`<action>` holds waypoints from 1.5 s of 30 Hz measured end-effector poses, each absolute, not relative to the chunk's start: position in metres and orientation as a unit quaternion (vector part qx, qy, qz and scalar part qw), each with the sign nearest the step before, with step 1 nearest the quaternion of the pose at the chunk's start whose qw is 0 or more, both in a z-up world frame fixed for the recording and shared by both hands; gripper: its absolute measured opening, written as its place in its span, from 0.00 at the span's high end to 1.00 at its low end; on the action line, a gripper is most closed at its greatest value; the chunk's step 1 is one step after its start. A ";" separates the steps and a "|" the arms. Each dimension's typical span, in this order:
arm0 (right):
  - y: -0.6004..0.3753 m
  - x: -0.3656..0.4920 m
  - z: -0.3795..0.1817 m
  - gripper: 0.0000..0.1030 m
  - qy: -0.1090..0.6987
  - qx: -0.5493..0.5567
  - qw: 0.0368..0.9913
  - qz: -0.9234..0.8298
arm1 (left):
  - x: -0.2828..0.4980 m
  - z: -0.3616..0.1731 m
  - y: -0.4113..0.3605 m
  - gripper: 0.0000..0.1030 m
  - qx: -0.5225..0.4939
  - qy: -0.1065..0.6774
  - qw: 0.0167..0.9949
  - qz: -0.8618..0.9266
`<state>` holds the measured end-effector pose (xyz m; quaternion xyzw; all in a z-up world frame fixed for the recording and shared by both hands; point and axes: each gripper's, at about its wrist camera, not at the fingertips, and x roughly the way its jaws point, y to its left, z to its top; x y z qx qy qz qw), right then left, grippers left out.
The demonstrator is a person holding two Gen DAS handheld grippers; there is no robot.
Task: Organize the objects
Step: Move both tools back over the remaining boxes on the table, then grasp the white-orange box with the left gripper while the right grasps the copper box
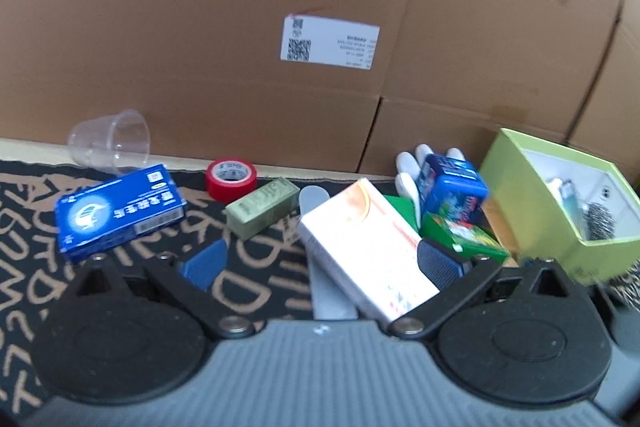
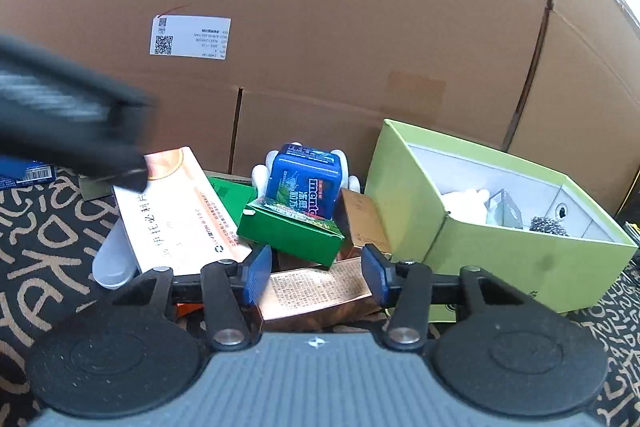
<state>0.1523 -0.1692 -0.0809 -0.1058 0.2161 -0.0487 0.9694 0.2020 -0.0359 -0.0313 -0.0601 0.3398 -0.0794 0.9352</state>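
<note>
In the left wrist view the left gripper (image 1: 320, 259) stands spread over bare patterned mat (image 1: 256, 259), its right pad beside the white-orange box (image 1: 368, 247); only here the clear cup (image 1: 110, 141), upper left, shows. In the right wrist view the right gripper (image 2: 316, 275) straddles the copper box (image 2: 320, 291), contact unclear, lime box (image 2: 500, 227) crowding right.

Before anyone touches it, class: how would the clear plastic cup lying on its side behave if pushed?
The clear plastic cup lies on its side, so it would probably roll in a curve. Its thin, see-through wall suggests it is light and may dent if squeezed. The patterned mat might slow it.
</note>
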 end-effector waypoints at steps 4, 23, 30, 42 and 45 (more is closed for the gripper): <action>-0.185 0.136 -0.080 0.45 0.222 -0.094 0.970 -0.042 | 0.221 -0.044 -0.058 0.00 -0.035 0.353 0.932 -0.070; -0.247 0.094 -0.077 0.43 0.243 -0.011 0.970 0.024 | 0.170 -0.066 -0.045 0.33 0.071 0.397 0.894 -0.195; -0.223 0.113 -0.079 0.41 0.251 -0.043 0.966 0.038 | 0.144 -0.050 -0.028 0.22 0.080 0.376 0.904 -0.185; -0.233 0.090 -0.076 0.57 0.275 -0.047 0.957 0.075 | 0.150 -0.063 -0.051 0.25 0.118 0.385 0.895 -0.190; -0.229 0.098 -0.074 0.44 0.265 -0.059 0.960 0.064 | 0.154 -0.066 -0.053 0.32 0.116 0.391 0.892 -0.194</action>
